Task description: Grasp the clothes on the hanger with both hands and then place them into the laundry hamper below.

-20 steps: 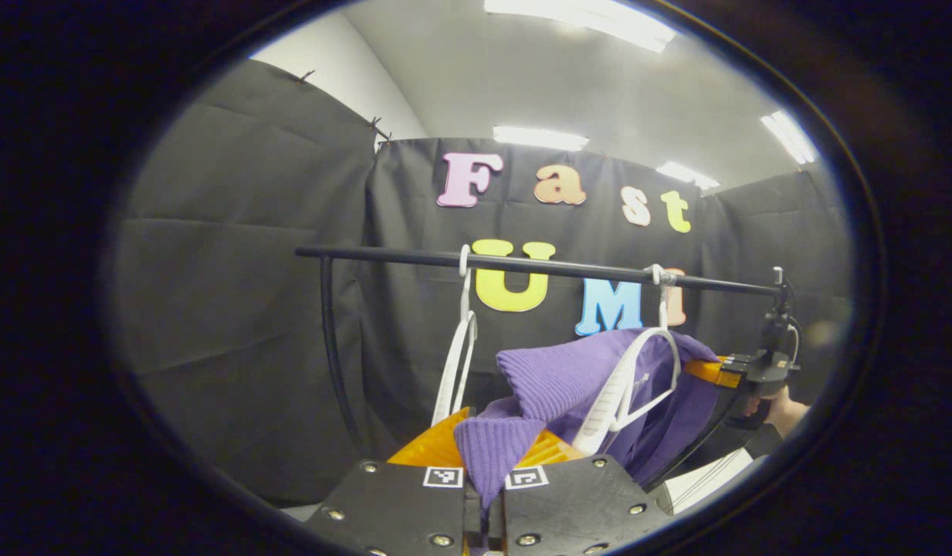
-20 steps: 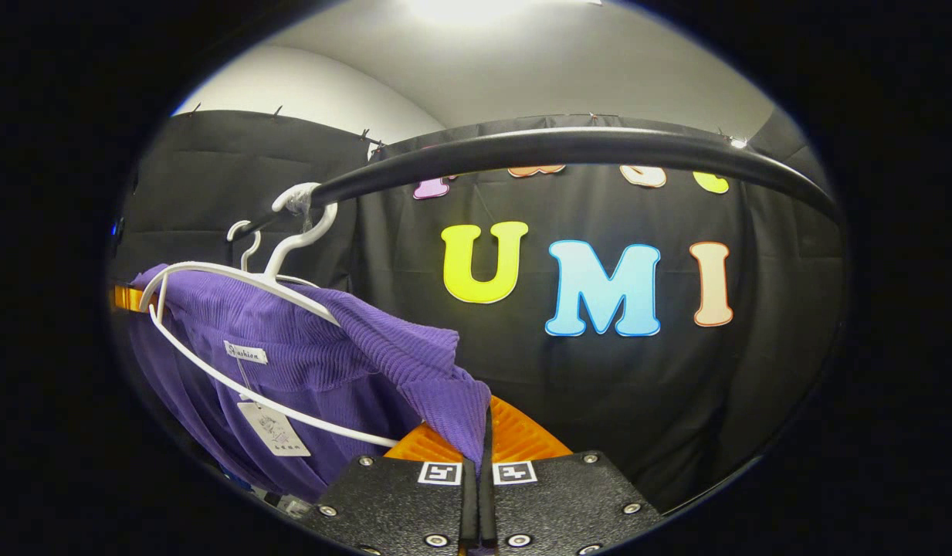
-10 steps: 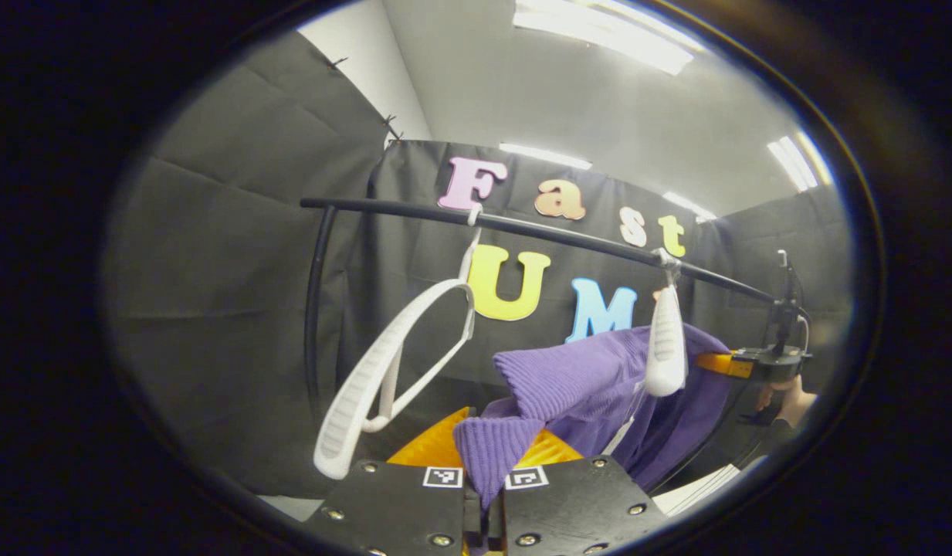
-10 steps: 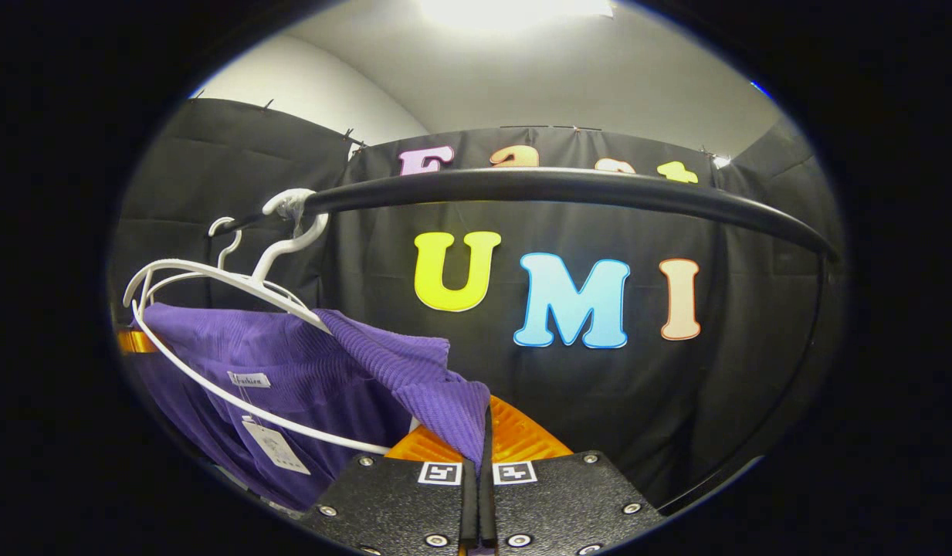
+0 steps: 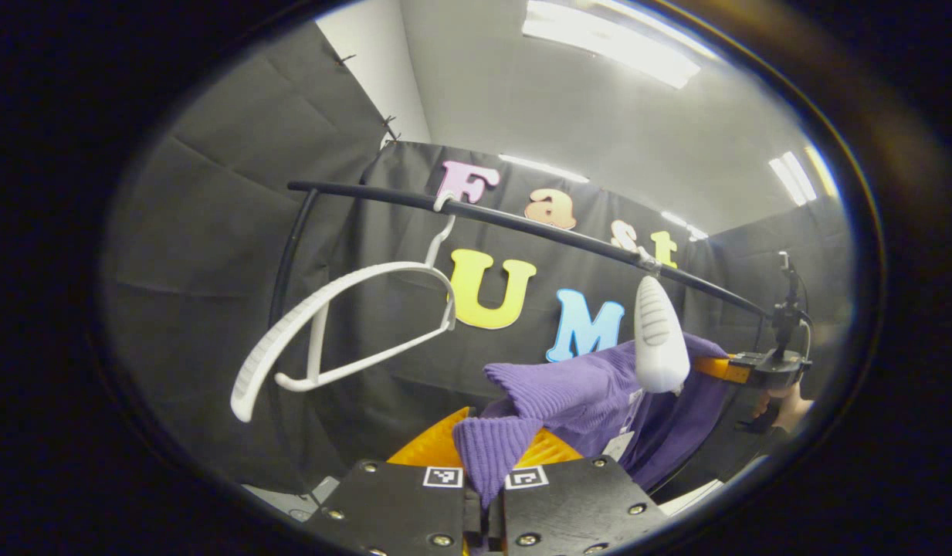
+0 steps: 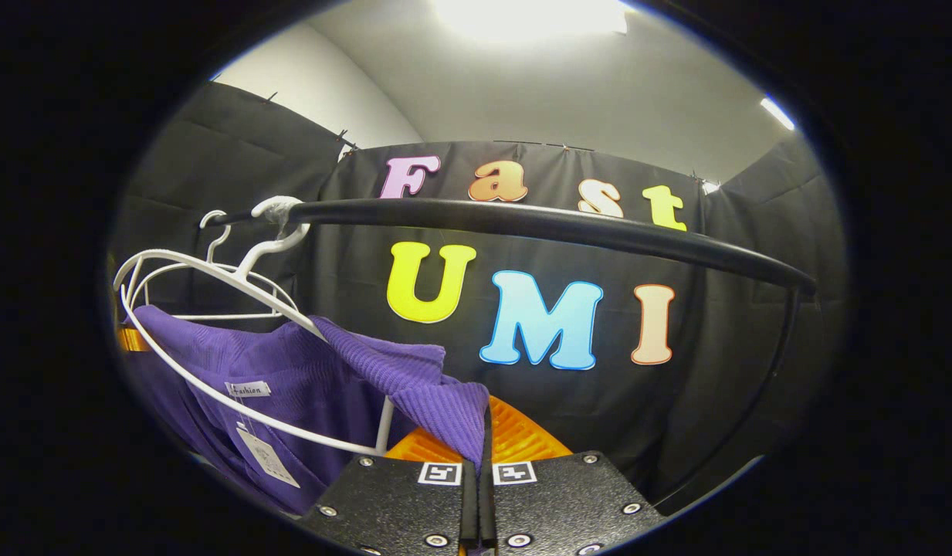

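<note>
A purple knit garment (image 5: pixel 591 394) hangs stretched between my two grippers, below the black rail (image 5: pixel 522 224). My left gripper (image 5: pixel 487 452) is shut on one purple corner at the bottom of the left gripper view. Farther right in that view, a hand (image 5: pixel 784 405) holds my right gripper (image 5: pixel 719 368) against the garment's far end. In the right gripper view, my right gripper (image 6: pixel 479 440) is shut on a purple fold. The garment (image 6: pixel 290 378) partly drapes over a white hanger (image 6: pixel 213 286) hooked on the rail (image 6: pixel 568 228). A paper tag (image 6: pixel 267 455) dangles from the garment.
An empty white hanger (image 5: pixel 337 324) swings tilted on the rail's left end. The garment's hanger (image 5: pixel 659 340) appears end-on in the left gripper view. The rail's upright post (image 5: pixel 286 255) stands at the left. Black cloth walls surround the booth.
Both grippers have sunk with the garment, so the rail sits higher in both views. The empty hanger swung out to the left. The purple cloth slid lower on its hanger.
</note>
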